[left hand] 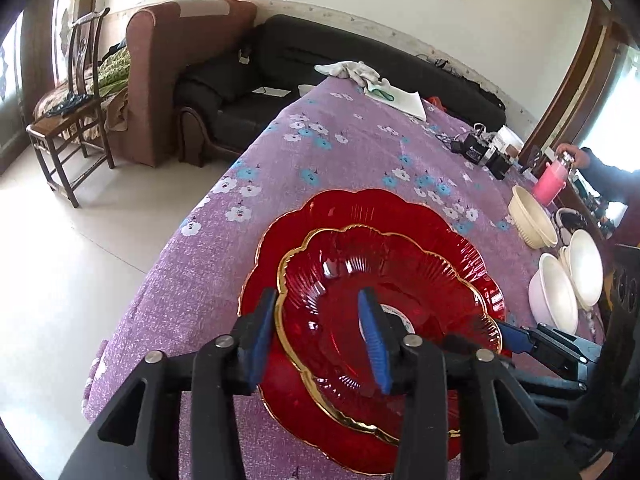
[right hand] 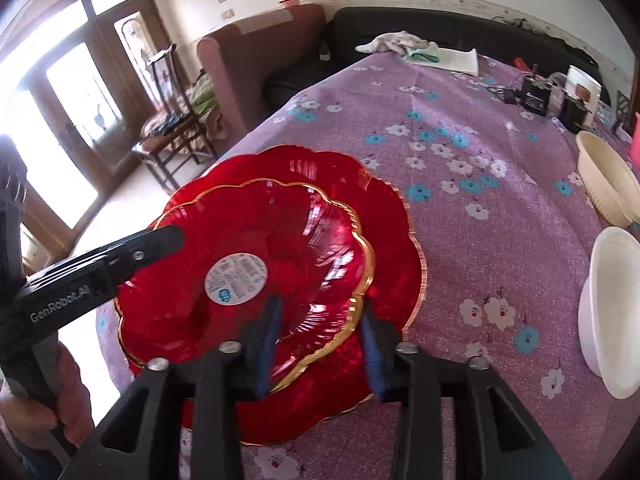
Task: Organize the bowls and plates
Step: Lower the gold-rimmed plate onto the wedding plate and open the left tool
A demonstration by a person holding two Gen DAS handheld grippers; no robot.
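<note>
Small red plate (left hand: 384, 280): a scalloped, gold-rimmed glass plate with a round paper label (right hand: 235, 276) at its centre; it sits inside the large red plate, toward that plate's near side.
Large red plate (left hand: 360, 208): same scalloped shape, lying flat on the purple flowered tablecloth (left hand: 352, 148), near the table's edge.
Left gripper (left hand: 320, 344): jaws wide apart, straddling the small plate's gold rim, one blue pad outside the rim and one over the plate's inner surface; neither pad clearly presses the glass.
Right gripper (right hand: 320, 344): jaws wide apart, straddling the opposite rim of the small plate in the same way; whether the pads touch cannot be told.
Bowls: a ribbed cream bowl (left hand: 532, 216) and white bowls (left hand: 556, 292) stand well apart from the plates, to their right.
Far end of table: a white cloth (left hand: 348, 70), a folded paper sheet (left hand: 400, 98) and black electronic boxes (left hand: 476, 150).
</note>
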